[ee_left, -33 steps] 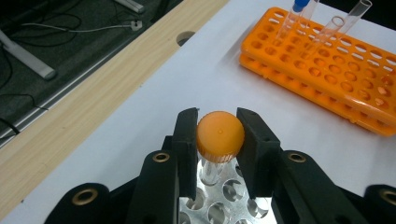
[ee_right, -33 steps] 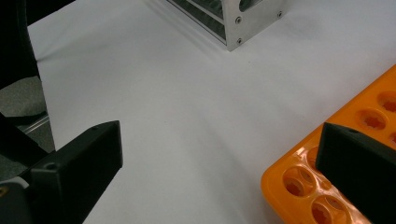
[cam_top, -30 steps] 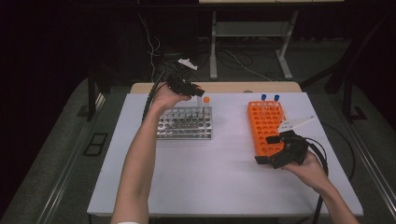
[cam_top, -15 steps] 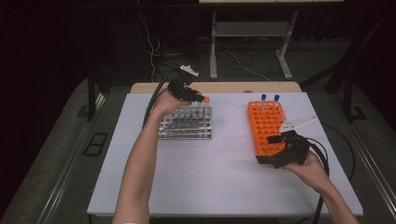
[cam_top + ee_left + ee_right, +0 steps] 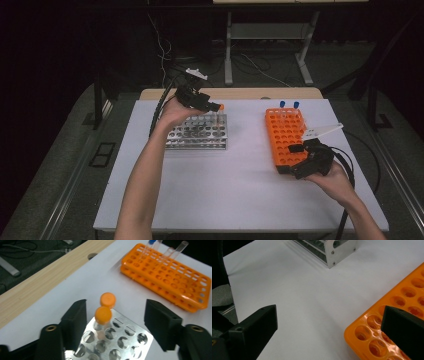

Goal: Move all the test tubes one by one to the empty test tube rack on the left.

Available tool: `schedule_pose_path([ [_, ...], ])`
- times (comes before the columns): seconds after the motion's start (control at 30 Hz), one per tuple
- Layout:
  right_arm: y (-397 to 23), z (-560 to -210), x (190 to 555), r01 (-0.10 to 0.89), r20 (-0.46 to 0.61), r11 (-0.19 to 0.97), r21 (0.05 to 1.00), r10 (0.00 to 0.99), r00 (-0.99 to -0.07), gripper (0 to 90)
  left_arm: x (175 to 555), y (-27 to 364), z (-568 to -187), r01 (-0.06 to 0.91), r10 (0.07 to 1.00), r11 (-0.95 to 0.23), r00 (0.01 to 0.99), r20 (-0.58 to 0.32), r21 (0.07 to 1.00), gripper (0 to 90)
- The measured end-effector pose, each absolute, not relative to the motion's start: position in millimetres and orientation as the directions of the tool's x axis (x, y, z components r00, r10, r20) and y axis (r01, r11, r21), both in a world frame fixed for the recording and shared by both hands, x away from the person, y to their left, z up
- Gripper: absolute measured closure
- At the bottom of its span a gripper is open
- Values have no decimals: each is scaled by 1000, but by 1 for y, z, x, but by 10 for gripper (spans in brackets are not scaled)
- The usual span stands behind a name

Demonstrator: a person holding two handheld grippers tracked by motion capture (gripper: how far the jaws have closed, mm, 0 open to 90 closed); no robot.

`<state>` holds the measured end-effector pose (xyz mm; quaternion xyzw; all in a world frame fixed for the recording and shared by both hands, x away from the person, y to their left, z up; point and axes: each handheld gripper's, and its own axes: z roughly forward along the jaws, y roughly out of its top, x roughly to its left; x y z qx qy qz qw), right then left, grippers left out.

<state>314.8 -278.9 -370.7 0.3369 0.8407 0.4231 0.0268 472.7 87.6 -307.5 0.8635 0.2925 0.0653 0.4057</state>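
On the white table, an orange rack lies right and a metal rack left. Just opened, the left gripper has fingers apart around two orange-capped tubes standing in the metal rack, not pressing them. Beside the orange rack's near corner, the right gripper has fingers spread, empty.

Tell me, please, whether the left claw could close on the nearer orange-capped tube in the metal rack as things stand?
Probably yes: the left claw has just been opening and straddles the nearer orange-capped tube in the metal rack, pads clear of it, nothing between.
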Motion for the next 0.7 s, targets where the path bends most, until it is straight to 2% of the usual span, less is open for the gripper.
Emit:
schedule_pose_path([
  [0.2, -283, -366, 317, 544, 227, 418, 728, 602, -766, 2, 454, 91, -301, 450, 546, -484, 825, -142, 750, 144],
  [0.3, -285, -362, 318, 541, 218, 420, 728, 607, -764, 2, 445, 93, -299, 452, 551, -473, 822, -146, 756, 105],
  [0.4, -289, -359, 320, 545, 210, 419, 726, 620, -756, 2, 436, 94, -298, 461, 565, -470, 812, -144, 753, 0],
  [0.7, -305, -354, 333, 569, 199, 408, 713, 661, -723, 2, 408, 101, -298, 432, 556, -461, 821, -127, 775, 0],
])
